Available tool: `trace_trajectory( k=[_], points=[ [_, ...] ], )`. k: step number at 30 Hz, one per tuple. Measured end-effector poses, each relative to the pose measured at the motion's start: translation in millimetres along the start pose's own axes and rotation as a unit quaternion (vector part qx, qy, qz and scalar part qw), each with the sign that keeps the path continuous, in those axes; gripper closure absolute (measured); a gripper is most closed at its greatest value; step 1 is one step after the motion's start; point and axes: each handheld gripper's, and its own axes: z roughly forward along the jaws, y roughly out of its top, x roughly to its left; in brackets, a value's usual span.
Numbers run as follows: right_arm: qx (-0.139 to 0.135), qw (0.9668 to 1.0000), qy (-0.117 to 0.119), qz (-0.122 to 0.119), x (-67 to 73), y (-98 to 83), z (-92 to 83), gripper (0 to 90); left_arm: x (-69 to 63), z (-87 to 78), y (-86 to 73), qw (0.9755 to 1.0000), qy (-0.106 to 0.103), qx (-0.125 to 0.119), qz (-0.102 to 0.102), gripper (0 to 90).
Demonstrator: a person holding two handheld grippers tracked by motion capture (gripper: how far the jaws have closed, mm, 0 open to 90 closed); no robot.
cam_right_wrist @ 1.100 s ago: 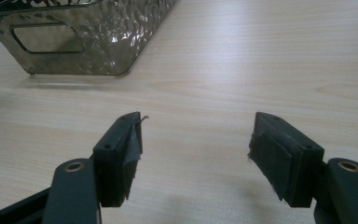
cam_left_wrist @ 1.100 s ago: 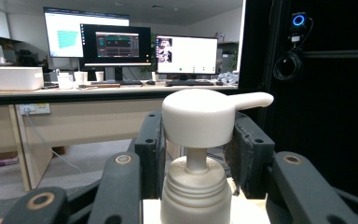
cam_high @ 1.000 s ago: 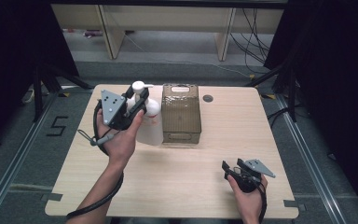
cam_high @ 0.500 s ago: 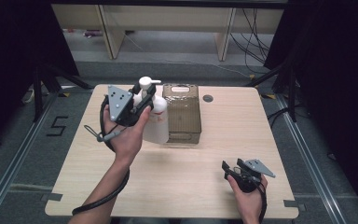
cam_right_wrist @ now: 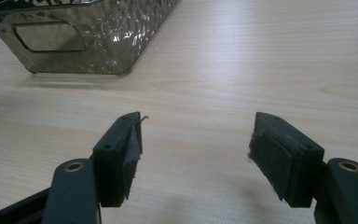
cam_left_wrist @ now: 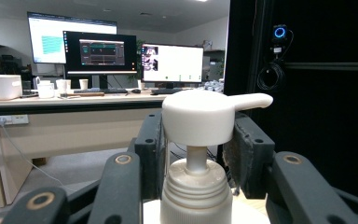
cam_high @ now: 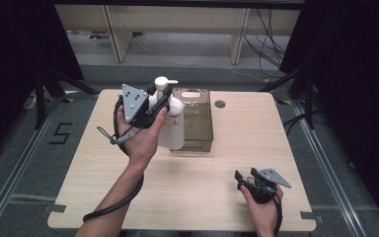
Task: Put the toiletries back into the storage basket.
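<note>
On the pale wooden table (cam_high: 296,133), which took up most of the high view, a smoky translucent bin (cam_high: 197,123) with a dimpled wall and a cut-out handle stood toward the far edge, open at the top; its near end also showed in the right gripper view (cam_right_wrist: 93,42). Just in front of its left side the white pump bottle (cam_high: 171,123) hung upright, clear of the tabletop, carried by the left gripper (cam_high: 159,101), whose jaws stood at a middling width and pressed on the bottle's shoulder just below the pump head. In the left gripper view the pads flanked the ribbed collar and thin stem of the bottle (cam_left_wrist: 200,186), with the broad pump head and its spout above them. The bottle looked like rigid plastic, smooth and probably a little slippery, and it might have been heavy at the bottom if it was full, so a hold high on the neck would likely let it swing; the shoulder under the collar seemed the soundest place, since the collar could catch on the pads, whereas the pump head would sink or twist if squeezed. The right gripper (cam_high: 246,181) rested low on the near right part of the table, well apart from the bin, its jaws spread wide with only bare wood between the pads (cam_right_wrist: 123,154)
</note>
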Motion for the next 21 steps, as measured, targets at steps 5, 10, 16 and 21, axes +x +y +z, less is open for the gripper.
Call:
trace_trajectory(
  k=[5,10,16,21],
  points=[
    [-0.001,1.0000,-0.001,0.000,0.4,-0.1,0.2,34.4,-2.5,5.3,0.4,1.0000,-0.003,-0.001,-0.001,59.6],
    [-0.002,1.0000,0.001,-0.001,0.2,-0.2,0.2,34.3,-4.8,12.0,1.8,0.9999,-0.005,-0.004,0.008,59.6],
    [-0.001,1.0000,0.001,-0.001,0.2,-0.2,0.0,34.3,-7.8,19.1,2.4,0.9999,-0.006,-0.008,0.007,59.6],
    [-0.001,1.0000,0.002,-0.001,0.3,-0.2,0.1,34.3,-12.2,24.5,1.0,0.9999,-0.009,-0.006,0.009,59.6]
  ],
)
